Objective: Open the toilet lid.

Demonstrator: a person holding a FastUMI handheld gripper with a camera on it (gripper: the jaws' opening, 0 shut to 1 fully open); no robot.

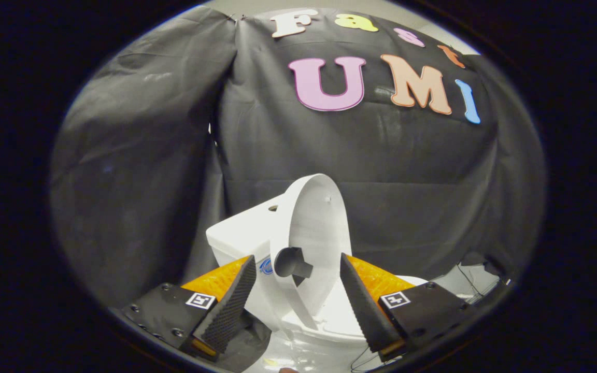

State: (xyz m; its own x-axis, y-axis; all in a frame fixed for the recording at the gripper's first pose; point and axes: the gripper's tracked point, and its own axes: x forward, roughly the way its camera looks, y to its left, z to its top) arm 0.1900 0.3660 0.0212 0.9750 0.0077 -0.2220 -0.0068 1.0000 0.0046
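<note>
**Toilet lid standing raised between the parted fingers**

The gripper (297, 295) is hovering low in front of a small white glossy plastic toilet (324, 324), with its two fingers spread wide apart and nothing pressed between them. Neither finger is touching the toilet as far as the view is showing; the ribbed inner pads (228, 305) are facing each other across an open gap.

The white oval plastic toilet lid (311, 233) is standing raised, roughly upright and tilting slightly back toward the white boxy cistern (241, 235) behind it. It is showing its hollow underside to the camera, and a small bump is sitting near the top of that surface. The lid is rising in the gap between the fingers and a little beyond their tips, leaning closer to the left finger than to the right. Low on the lid a short dark round hollow knob (292, 262) is sticking out, just beside the tip of the left finger.

The rim of the toilet bowl is lying below the lid, between and under the two fingers, shining with reflected light. A round hole is showing on the top of the cistern, near its rear edge. A blue mark is sitting on the cistern's front face, partly hidden by the left finger.

Black wrinkled cloth (148, 171) is hanging behind the toilet as the booth's wall. Thin dark cables (472, 280) are trailing on the pale surface beyond the right finger.
</note>
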